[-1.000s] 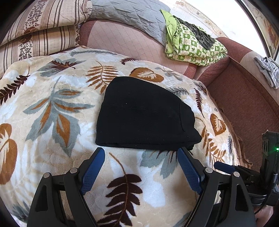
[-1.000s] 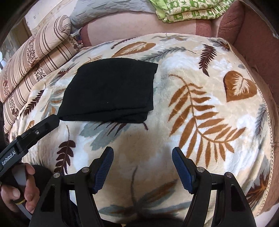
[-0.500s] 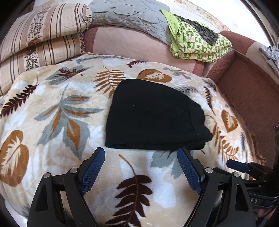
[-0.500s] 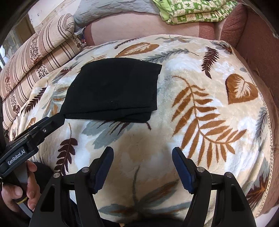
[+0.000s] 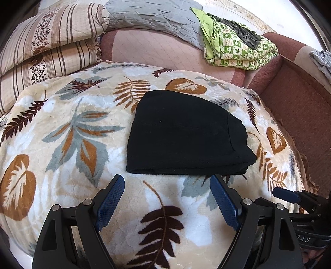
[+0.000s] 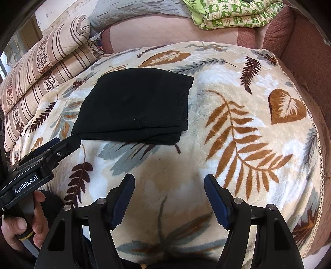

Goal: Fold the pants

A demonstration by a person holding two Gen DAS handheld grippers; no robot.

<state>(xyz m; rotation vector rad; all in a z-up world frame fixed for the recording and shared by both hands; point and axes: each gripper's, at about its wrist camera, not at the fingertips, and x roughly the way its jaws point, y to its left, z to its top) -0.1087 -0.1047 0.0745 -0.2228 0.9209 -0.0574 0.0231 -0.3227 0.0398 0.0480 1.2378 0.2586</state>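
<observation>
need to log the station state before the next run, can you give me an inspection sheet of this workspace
surface: leaf-print blanket, spread over the work area, lying smooth.
job's things: black pants, folded into a compact stack, lying flat on the blanket, touched by neither gripper.
clutter: nothing seen on the blanket besides the pants.
grippers: left gripper open, empty, just short of the pants' near edge; right gripper open, empty, over bare blanket; a hand holds the left one.
cables: nothing seen.
surroundings: striped pillows, grey quilt, folded green bedding on a reddish sofa.
</observation>
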